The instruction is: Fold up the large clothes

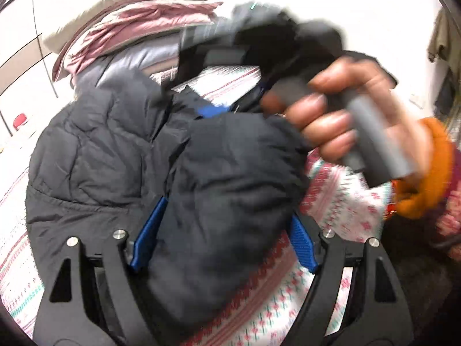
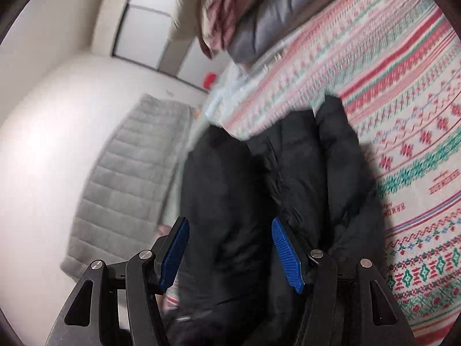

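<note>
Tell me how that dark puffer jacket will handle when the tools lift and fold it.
The dark puffer jacket will probably be floppy: it bunches and drapes around the left tool. It looks puffy, so likely light for its bulk and apt to spring open. Its smooth shell may slip between the right tool's pads.

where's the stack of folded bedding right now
In the left wrist view, the folded bedding stack sits upper left on the patterned bedspread, just behind the dark puffer jacket.
</note>
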`<state>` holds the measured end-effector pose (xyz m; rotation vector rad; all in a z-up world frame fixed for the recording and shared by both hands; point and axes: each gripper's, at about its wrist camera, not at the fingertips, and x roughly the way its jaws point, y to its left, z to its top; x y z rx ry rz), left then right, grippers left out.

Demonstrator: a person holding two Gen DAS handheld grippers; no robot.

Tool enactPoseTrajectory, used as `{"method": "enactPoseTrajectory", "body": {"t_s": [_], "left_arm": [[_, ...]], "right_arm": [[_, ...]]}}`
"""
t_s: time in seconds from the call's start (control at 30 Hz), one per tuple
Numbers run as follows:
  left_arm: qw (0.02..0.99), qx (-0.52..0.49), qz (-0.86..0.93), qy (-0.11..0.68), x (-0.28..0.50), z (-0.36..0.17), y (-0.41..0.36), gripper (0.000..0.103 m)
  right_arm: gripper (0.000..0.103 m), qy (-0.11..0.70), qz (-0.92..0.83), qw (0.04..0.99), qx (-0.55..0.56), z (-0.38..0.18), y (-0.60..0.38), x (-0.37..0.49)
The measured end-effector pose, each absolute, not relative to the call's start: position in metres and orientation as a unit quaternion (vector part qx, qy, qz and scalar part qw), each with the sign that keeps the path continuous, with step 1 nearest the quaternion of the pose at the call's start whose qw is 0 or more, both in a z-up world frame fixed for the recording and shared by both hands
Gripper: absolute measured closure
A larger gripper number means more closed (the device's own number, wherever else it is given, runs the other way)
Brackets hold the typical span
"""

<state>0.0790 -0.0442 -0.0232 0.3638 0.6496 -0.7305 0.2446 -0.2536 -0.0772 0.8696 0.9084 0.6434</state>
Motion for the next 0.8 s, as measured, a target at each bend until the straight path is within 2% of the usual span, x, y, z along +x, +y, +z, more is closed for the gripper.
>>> {"method": "enactPoseTrajectory", "body": {"t_s": [0.07,0.1,0.13,0.23,0.3,0.43,0.53,0.63,0.7,0.73,0.77,0.8], "left_arm": [[0.869,0.157,-0.365,0.294,0.073,-0.012,-0.027,0.024],[0.871,0.144,-0.372,0.287,0.069,-0.007,-0.018,0.024],[0.873,0.126,-0.379,0.280,0.071,0.001,-0.008,0.024],[0.886,0.053,-0.387,0.249,0.075,0.017,0.027,0.023],[0.901,0.010,-0.371,0.224,0.077,0.023,0.046,0.023],[0.902,-0.044,-0.346,0.256,0.098,0.005,0.045,0.023],[0.884,0.002,-0.348,0.312,0.113,-0.027,0.008,0.024],[0.881,0.080,-0.342,0.316,0.108,-0.052,-0.027,0.023],[0.879,0.102,-0.338,0.321,0.107,-0.056,-0.039,0.023],[0.878,0.101,-0.337,0.325,0.107,-0.055,-0.042,0.023],[0.877,0.097,-0.337,0.328,0.105,-0.054,-0.042,0.023],[0.877,0.093,-0.337,0.330,0.106,-0.054,-0.043,0.023]], "right_arm": [[0.048,0.438,0.301,0.755,0.384,-0.091,-0.241,0.249],[0.061,0.438,0.302,0.758,0.377,-0.094,-0.242,0.247],[0.085,0.436,0.308,0.762,0.366,-0.093,-0.238,0.249],[0.094,0.425,0.309,0.784,0.329,-0.084,-0.229,0.244],[0.096,0.402,0.309,0.807,0.302,-0.068,-0.225,0.234],[0.096,0.336,0.328,0.842,0.265,-0.024,-0.231,0.199],[0.096,0.323,0.322,0.858,0.238,-0.015,-0.244,0.178],[0.093,0.366,0.272,0.867,0.203,-0.032,-0.252,0.176],[0.084,0.401,0.231,0.866,0.188,-0.049,-0.257,0.182],[0.074,0.413,0.223,0.860,0.200,-0.056,-0.264,0.184],[0.069,0.418,0.220,0.856,0.212,-0.057,-0.270,0.183],[0.056,0.418,0.219,0.851,0.229,-0.056,-0.281,0.181]]}}
